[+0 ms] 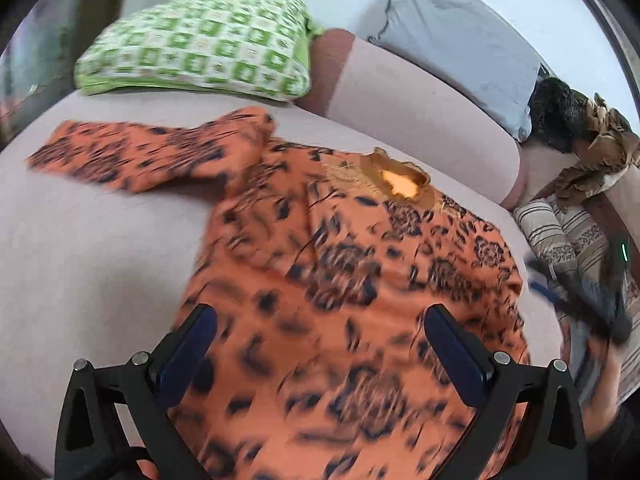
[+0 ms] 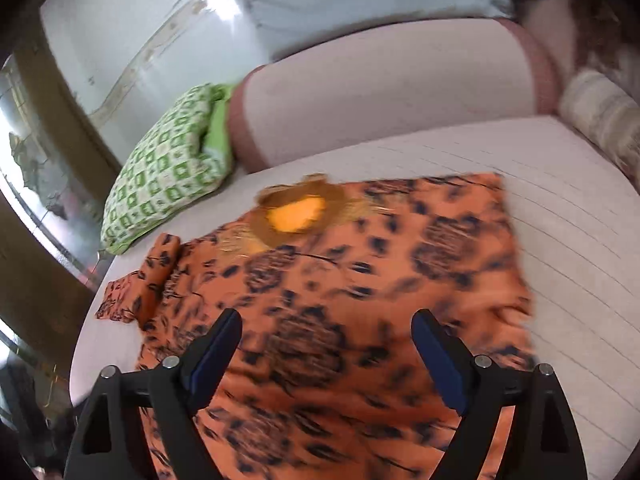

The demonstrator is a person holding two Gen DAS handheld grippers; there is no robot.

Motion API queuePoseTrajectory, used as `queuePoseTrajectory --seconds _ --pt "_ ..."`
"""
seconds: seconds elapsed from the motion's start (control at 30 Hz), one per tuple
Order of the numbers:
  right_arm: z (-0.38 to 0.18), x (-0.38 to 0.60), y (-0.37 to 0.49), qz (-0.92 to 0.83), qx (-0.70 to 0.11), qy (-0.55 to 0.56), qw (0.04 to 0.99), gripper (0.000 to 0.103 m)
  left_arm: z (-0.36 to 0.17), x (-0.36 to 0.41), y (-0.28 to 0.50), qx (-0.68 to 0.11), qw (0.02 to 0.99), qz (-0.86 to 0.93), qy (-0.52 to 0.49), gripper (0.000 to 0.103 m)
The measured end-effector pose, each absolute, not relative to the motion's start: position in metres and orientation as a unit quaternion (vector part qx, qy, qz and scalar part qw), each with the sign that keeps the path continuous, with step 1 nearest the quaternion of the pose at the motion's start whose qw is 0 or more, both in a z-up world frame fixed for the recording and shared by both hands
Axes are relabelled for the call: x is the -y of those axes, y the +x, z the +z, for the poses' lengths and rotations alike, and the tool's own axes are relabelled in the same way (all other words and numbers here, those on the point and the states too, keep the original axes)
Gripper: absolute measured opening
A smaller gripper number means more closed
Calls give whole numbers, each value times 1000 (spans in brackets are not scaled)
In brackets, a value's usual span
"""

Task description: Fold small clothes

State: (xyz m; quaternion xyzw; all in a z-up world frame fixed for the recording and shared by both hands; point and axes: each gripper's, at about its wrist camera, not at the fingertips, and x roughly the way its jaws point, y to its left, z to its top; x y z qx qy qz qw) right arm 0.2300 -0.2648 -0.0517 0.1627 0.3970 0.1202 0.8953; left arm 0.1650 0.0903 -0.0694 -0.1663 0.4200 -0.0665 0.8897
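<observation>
An orange top with a black floral print lies spread on a pale sofa seat, its gold-embroidered neckline toward the backrest and one sleeve stretched to the left. My left gripper is open and empty, hovering above the lower body of the top. The same top fills the right wrist view, its sleeve bunched at the left. My right gripper is open and empty above the top's middle. It also shows blurred in the left wrist view at the right edge.
A green-and-white patterned cushion rests at the back left. A grey pillow leans on the backrest. Striped fabric and a dark and brown heap lie at the right end.
</observation>
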Motion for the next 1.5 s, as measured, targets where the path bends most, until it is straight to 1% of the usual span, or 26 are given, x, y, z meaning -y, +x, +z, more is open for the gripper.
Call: queuePoseTrajectory --seconds 0.1,0.2,0.23,0.27,0.3,0.37,0.4,0.43,0.47,0.57,0.67,0.73,0.83,0.9,0.93,1.03,1.1,1.17,1.2,1.23,1.27,1.3,1.37,1.43,1.47,1.5 --pt "-56 294 210 117 -391 191 893 89 -68 -83 220 -442 874 -87 -180 103" --pt "-62 313 188 121 -381 204 893 89 -80 -78 276 -476 852 -87 -197 102" --pt "-64 317 182 121 -377 205 895 89 -91 -77 295 -497 840 -78 -203 94" --pt "-67 320 179 119 -373 207 896 89 -99 -76 302 -509 832 -70 -208 84" --pt "-68 323 176 118 -370 210 897 89 -109 -75 312 -527 820 -63 -213 80" --pt "-72 333 170 115 -361 221 899 89 -123 -74 321 -550 806 -46 -215 47" --pt "-73 337 168 113 -357 225 899 89 -124 -73 321 -548 811 -32 -203 39" --pt "-76 341 166 111 -353 230 900 89 -123 -72 322 -544 816 -24 -191 25" --pt "-79 343 165 110 -352 235 899 89 -122 -69 323 -546 819 -24 -178 7" --pt "-89 349 162 108 -352 243 897 89 -104 -64 322 -519 842 -16 -147 5" --pt "-94 353 158 102 -351 247 897 89 -53 -48 309 -424 904 -8 -61 2" --pt "-92 357 157 100 -345 251 899 89 -36 -40 303 -382 924 4 -20 3" --pt "-87 360 157 97 -335 256 901 89 -63 -39 317 -420 908 8 -9 3" --pt "-82 359 162 98 -340 247 902 89 -97 -43 329 -474 880 9 -11 3" --pt "-77 358 167 94 -341 236 905 89 -113 -45 329 -487 873 15 -6 3" --pt "-69 368 191 95 -350 248 898 89 -116 -51 318 -459 888 11 3 5" --pt "-70 390 216 93 -350 296 884 89 -115 -53 319 -463 886 9 -8 5" --pt "-84 404 245 103 -382 346 851 88 -118 -54 322 -468 884 8 -20 6" --pt "-97 405 263 105 -414 362 828 85 -118 -54 324 -468 883 9 -20 7" --pt "-109 403 276 106 -442 361 814 66 -120 -54 326 -468 883 10 -19 9" --pt "-119 400 284 92 -467 351 806 44 -120 -56 324 -468 884 10 -19 9" --pt "-130 398 289 86 -488 350 795 13 -120 -60 323 -466 884 8 -20 10" --pt "-130 395 286 81 -485 339 802 12 -121 -61 328 -463 886 4 -15 13" --pt "-126 390 279 55 -478 295 825 13 -121 -56 326 -458 889 5 -6 14" --pt "-136 392 279 52 -486 310 815 13 -121 -54 322 -456 890 6 -1 15" --pt "-136 396 278 55 -481 327 811 16 -120 -54 321 -453 891 7 4 15"
